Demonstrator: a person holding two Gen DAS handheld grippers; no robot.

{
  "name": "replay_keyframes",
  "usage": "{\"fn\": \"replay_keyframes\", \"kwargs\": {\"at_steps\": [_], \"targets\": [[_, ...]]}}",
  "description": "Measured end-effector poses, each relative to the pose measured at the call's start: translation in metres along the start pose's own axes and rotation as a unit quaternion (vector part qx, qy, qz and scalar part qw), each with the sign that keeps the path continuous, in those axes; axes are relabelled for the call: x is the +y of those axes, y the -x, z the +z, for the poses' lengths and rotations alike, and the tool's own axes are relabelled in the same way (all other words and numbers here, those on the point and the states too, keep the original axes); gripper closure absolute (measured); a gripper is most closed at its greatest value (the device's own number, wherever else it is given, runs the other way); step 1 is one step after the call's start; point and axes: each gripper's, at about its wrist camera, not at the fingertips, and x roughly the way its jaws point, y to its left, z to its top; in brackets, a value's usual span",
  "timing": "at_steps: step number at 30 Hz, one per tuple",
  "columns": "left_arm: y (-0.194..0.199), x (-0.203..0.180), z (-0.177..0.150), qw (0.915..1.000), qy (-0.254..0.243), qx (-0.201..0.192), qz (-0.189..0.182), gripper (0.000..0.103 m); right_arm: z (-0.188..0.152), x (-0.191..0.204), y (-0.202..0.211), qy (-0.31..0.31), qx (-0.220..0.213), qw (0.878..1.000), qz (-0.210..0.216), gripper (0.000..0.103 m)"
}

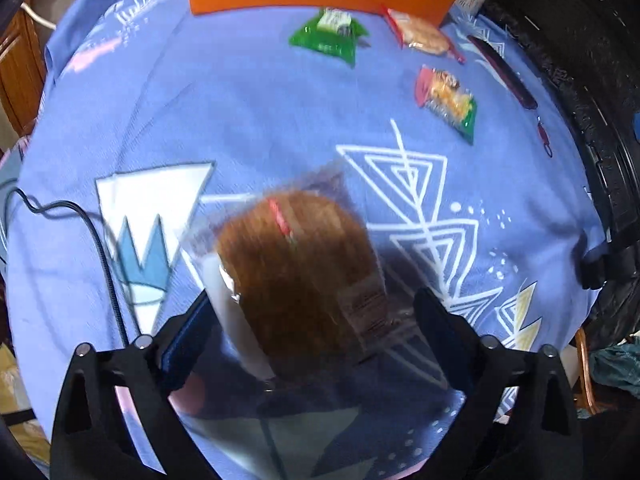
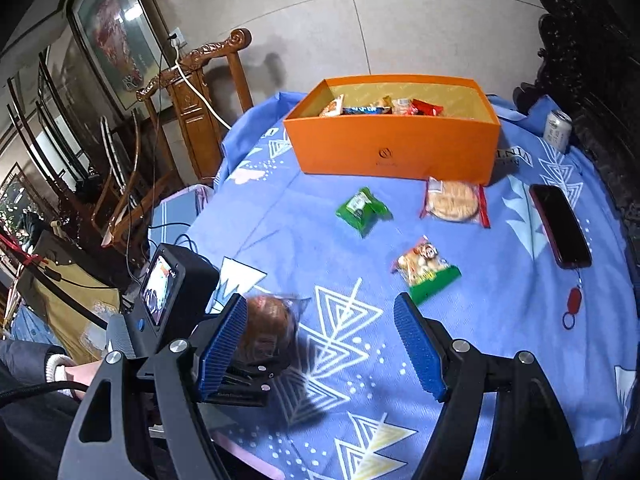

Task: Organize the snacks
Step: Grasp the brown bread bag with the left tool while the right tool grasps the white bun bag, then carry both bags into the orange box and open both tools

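Observation:
A brown bun in a clear wrapper lies between the fingers of my left gripper, whose jaws stand wide around it without a firm grip; the bun is motion-blurred. It also shows in the right wrist view. My right gripper is open and empty above the blue cloth. An orange box at the back holds several snacks. A green packet, a round cracker pack and a yellow-green snack pack lie on the cloth in front of the box.
A red phone with a red tag lies at the right. A can stands by the box's right end. Wooden chairs stand left of the table. A black cable crosses the cloth at the left.

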Motion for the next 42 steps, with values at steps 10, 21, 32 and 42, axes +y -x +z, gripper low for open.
{"fn": "replay_keyframes", "kwargs": {"at_steps": [10,21,32,42], "targets": [[0.008,0.001,-0.003,0.9988,-0.033,-0.029,0.019,0.03,0.015,-0.046,-0.095,0.067,0.014,0.996,-0.052,0.027],[0.022,0.019,0.014,0.9968,-0.012,-0.077,-0.018,0.03,0.026,-0.086,-0.177,0.156,0.111,0.98,-0.047,0.029],[0.025,0.015,0.045,0.995,-0.031,-0.092,-0.024,0.03,0.021,-0.095,-0.159,0.095,0.092,0.99,-0.053,0.056],[0.065,0.012,0.081,0.9886,-0.031,-0.144,-0.03,0.03,0.035,-0.095,-0.089,-0.005,0.012,0.999,-0.041,0.056]]}}
